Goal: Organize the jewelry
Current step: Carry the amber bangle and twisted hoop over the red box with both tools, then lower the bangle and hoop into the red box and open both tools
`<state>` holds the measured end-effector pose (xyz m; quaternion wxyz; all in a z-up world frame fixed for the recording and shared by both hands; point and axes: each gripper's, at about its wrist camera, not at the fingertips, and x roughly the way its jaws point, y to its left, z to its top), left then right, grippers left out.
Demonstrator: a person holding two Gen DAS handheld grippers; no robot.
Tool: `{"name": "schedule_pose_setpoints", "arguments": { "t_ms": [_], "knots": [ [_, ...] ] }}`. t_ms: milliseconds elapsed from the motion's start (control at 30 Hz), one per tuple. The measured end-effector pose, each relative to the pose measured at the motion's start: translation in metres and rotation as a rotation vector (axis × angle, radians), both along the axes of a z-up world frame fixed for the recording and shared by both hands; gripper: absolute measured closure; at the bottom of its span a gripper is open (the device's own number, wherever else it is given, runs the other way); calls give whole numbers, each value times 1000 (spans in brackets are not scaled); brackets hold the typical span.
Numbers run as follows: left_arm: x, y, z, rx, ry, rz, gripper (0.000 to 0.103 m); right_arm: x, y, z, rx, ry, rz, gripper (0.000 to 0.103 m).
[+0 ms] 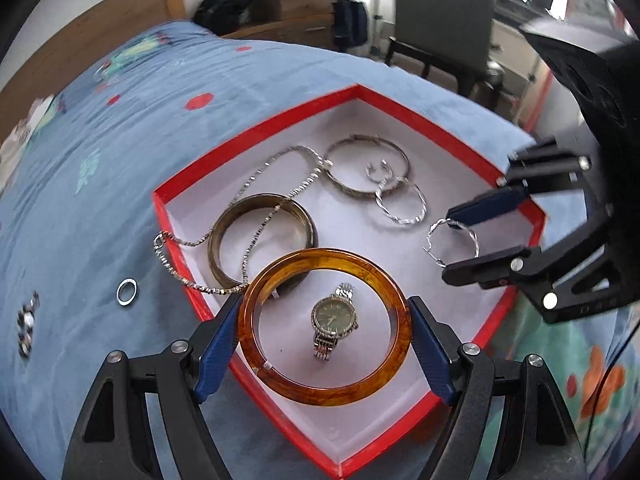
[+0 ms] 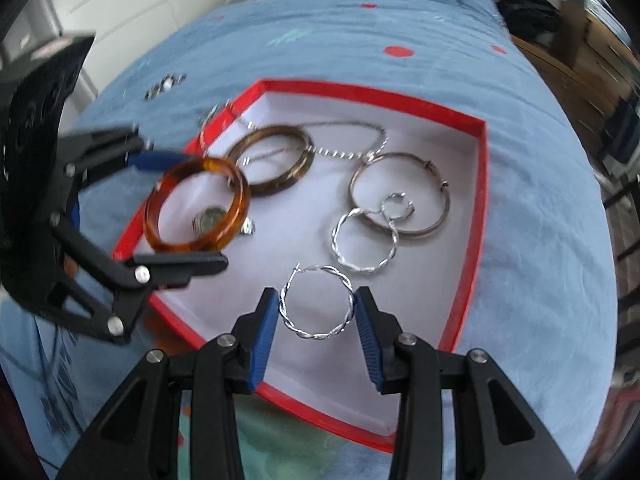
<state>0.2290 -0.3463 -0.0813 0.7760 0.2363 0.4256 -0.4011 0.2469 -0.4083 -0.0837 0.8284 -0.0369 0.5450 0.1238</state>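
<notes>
A red box (image 1: pixel 256 136) with a white inside lies on the bed; it also shows in the right wrist view (image 2: pixel 482 184). My left gripper (image 1: pixel 324 322) is shut on an amber bangle (image 1: pixel 280 384), held above a watch (image 1: pixel 334 320) in the box. My right gripper (image 2: pixel 316 308) is shut on a twisted silver hoop earring (image 2: pixel 316 334), also seen in the left wrist view (image 1: pixel 472 236), over the box. Inside lie a dark bangle (image 1: pixel 224 240), a silver chain (image 1: pixel 280 196), a silver bangle (image 1: pixel 352 190) and a second twisted hoop (image 1: pixel 404 218).
The box sits on a blue bedspread (image 1: pixel 120 184). A small silver ring (image 1: pixel 127 292) and a beaded piece (image 1: pixel 27 326) lie on the bedspread left of the box. A chair (image 1: pixel 440 20) and wooden drawers (image 1: pixel 296 4) stand beyond the bed.
</notes>
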Motion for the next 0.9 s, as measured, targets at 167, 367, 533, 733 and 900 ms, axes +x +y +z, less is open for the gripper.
{"name": "schedule_pose_setpoints", "arguments": {
  "t_ms": [167,367,533,733,900],
  "knots": [
    [-3,-3,-5,39,-21,-63,24,2,-2,-1,-21,53,56,65],
    [1,-6,-8,30,0,-53,24,2,-1,-1,-33,63,64,65],
    [1,-3,-3,19,22,-58,24,-1,-3,1,-32,48,54,64],
    [-6,1,4,18,32,-61,24,-8,-5,9,-39,35,14,64],
    [-7,9,13,2,41,-34,23,-19,-11,24,-41,18,-45,64]
  ]
}}
